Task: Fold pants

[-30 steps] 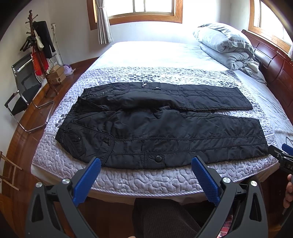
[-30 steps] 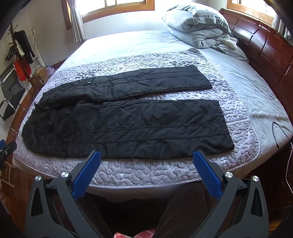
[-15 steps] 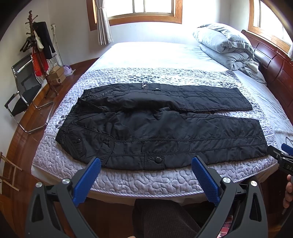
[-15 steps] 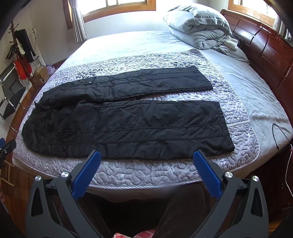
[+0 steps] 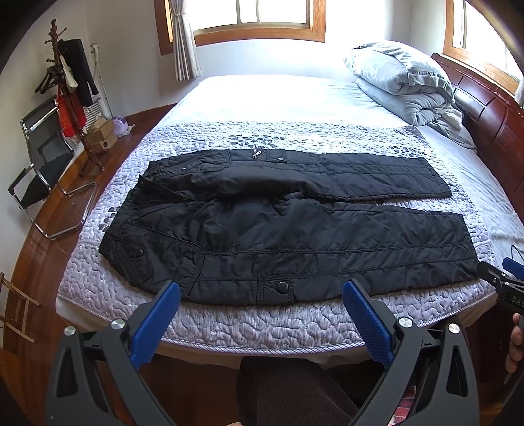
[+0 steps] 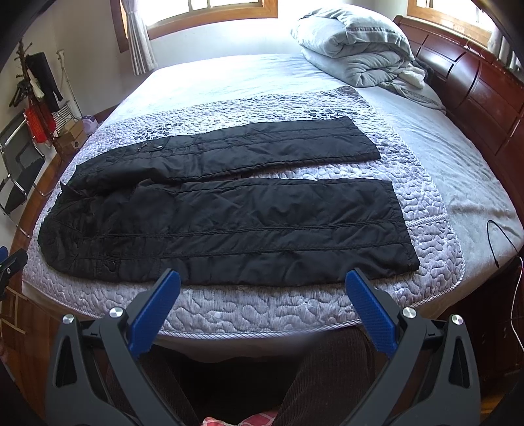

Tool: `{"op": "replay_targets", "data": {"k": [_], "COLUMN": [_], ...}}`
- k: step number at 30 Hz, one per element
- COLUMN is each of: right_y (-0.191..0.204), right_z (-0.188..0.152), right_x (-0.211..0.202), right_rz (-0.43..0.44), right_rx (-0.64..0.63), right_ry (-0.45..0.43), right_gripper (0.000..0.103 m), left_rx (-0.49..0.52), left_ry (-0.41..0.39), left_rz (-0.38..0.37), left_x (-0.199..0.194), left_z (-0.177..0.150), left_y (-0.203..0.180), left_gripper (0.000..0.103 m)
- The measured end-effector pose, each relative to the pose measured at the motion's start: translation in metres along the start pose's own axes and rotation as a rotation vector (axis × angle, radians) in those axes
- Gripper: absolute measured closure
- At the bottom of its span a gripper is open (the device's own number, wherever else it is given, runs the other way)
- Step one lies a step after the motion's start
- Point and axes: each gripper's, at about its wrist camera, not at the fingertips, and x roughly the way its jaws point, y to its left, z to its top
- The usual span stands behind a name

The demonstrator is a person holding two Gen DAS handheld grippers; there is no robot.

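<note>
Folded duvet (image 5: 399, 82) at bed's (image 5: 262, 324) far right corner, chair (image 5: 42, 167) off left edge | black quilted pants (image 5: 288, 229) flat near front edge, legs apart | waist left, hems right, long axis along front edge | left gripper (image 5: 260, 300), right gripper (image 6: 262, 288): jaws wide, holding nothing.

Sunlight pours through a wood-framed window (image 5: 258, 16) at top centre, washing out the pale bed (image 5: 278, 98) below it. A dark wooden headboard (image 6: 475, 85) runs down the right edge, a folded grey duvet (image 5: 399, 82) beside it. At left, a coat rack (image 5: 65, 82) and folding chair (image 5: 42, 157) stand on glossy wood floor (image 5: 39, 249).
</note>
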Motion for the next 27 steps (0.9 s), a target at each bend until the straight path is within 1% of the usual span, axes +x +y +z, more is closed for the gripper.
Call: {"op": "replay_targets", "data": {"k": [14, 16, 18, 19, 20, 21, 24, 27], "right_y": [-0.001, 0.0, -0.002, -0.004, -0.007, -0.012, -0.038, -0.071], "right_z": [0.0, 0.001, 0.006, 0.009, 0.014, 0.021, 0.052, 0.095], "right_x": [0.003, 0.007, 0.011, 0.013, 0.014, 0.016, 0.026, 0.042], "right_rz": [-0.001, 0.001, 0.004, 0.003, 0.005, 0.009, 0.014, 0.003], "right_rx": [-0.002, -0.009, -0.026, -0.032, -0.035, -0.037, -0.022, -0.011], "right_ry": [0.006, 0.011, 0.015, 0.013, 0.011, 0.009, 0.0, -0.03], "right_gripper": [0.002, 0.002, 0.002, 0.002, 0.002, 0.002, 0.002, 0.002], "left_rx": [0.001, -0.006, -0.03, -0.049, -0.066, -0.086, -0.099, -0.108], "left_ry": [-0.001, -0.001, 0.002, 0.009, 0.015, 0.022, 0.039, 0.069], "left_rz": [-0.002, -0.022, -0.073, -0.119, -0.141, -0.14, -0.092, -0.022], "left_x": [0.003, 0.006, 0.013, 0.018, 0.023, 0.031, 0.052, 0.09], "left_z": [0.001, 0.003, 0.006, 0.01, 0.014, 0.023, 0.053, 0.102], "left_y": [0.0, 0.002, 0.009, 0.015, 0.022, 0.033, 0.064, 0.112], "left_gripper": [0.004, 0.004, 0.004, 0.004, 0.004, 0.004, 0.004, 0.004]}}
